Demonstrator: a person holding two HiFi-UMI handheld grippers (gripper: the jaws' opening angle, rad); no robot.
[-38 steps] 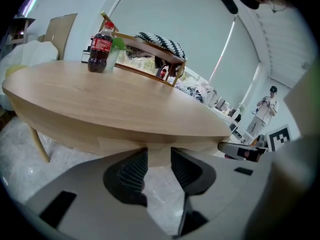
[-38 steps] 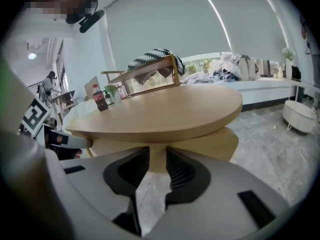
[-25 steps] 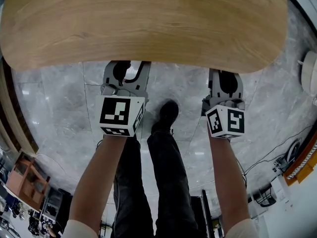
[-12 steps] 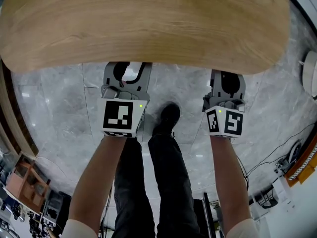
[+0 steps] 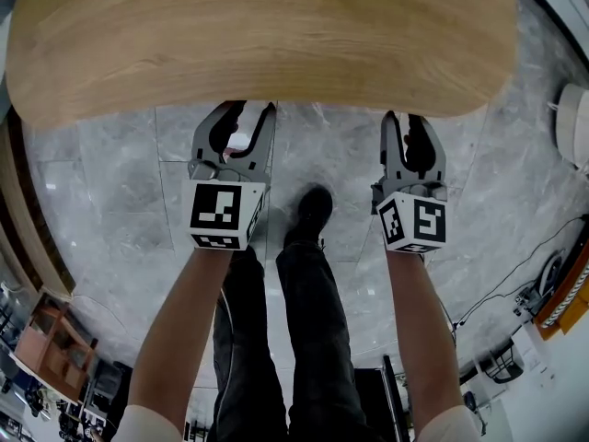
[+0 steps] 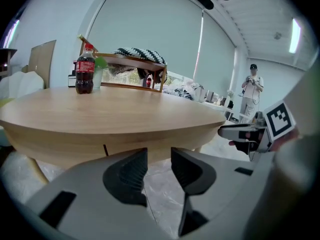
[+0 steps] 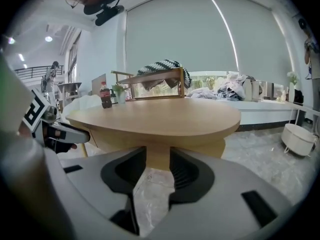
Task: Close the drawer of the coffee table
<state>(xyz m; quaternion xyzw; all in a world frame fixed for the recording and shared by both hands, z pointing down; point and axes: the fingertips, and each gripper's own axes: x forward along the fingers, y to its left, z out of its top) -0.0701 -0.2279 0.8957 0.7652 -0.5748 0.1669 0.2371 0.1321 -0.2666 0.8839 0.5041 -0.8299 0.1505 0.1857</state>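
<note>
The oval wooden coffee table (image 5: 276,44) fills the top of the head view. A thin dark seam (image 6: 105,149) crosses its rim, and no drawer stands out from the rim in any view. My left gripper (image 5: 247,109) hangs just before the near edge, open, with nothing between its ribbed pads (image 6: 131,171). To its right, my right gripper (image 5: 406,120) is level with it; its jaws are opening and nothing is between them. Past the right gripper (image 7: 158,156) only the table's rim (image 7: 160,154) and the floor show.
A cola bottle (image 6: 85,69) and a wooden rack (image 6: 131,66) with a striped cloth stand on the far side of the table. A person (image 6: 251,91) stands at the back. A white round thing (image 5: 575,136) and cables (image 5: 515,288) lie on the marble floor to the right. My shoe (image 5: 311,212) is between the grippers.
Both grippers' fingertips were hidden under the table's near edge; now they show just clear of it. The table sits slightly higher in the head view.
</note>
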